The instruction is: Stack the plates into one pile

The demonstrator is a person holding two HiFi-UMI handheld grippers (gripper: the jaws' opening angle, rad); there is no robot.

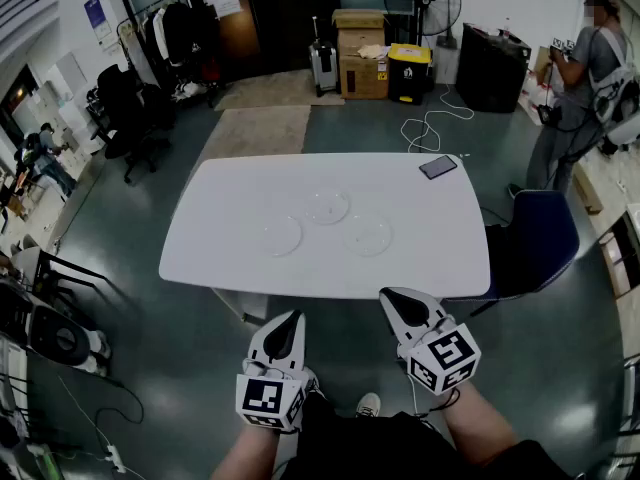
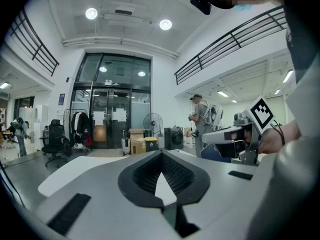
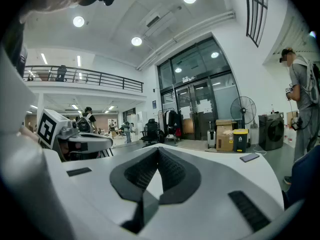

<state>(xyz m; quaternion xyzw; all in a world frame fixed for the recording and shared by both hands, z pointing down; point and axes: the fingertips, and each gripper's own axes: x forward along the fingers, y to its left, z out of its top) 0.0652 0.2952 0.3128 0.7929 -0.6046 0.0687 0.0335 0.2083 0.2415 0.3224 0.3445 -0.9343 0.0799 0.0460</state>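
Three clear plates lie apart on the white table point(image 1: 230, 188): one at the back point(image 1: 328, 206), one front left point(image 1: 280, 236) and one front right point(image 1: 368, 236). My left gripper point(image 1: 296, 315) hangs below the table's near edge, shut with nothing in it. My right gripper point(image 1: 385, 293) sits just at that near edge, also shut and empty. In the left gripper view the jaws point(image 2: 161, 153) meet at the tip, and the right gripper point(image 2: 235, 134) shows beside them. The right gripper view shows its own jaws point(image 3: 159, 148) closed and the left gripper point(image 3: 75, 136) off to the left. The plates are too faint to make out in either gripper view.
A dark phone point(image 1: 438, 167) lies near the table's far right corner. A blue chair point(image 1: 535, 243) stands at the table's right end. A person point(image 1: 585, 88) stands at the back right. Cardboard boxes point(image 1: 360, 53), a fan point(image 1: 425, 3) and office chairs point(image 1: 125, 118) stand beyond the table.
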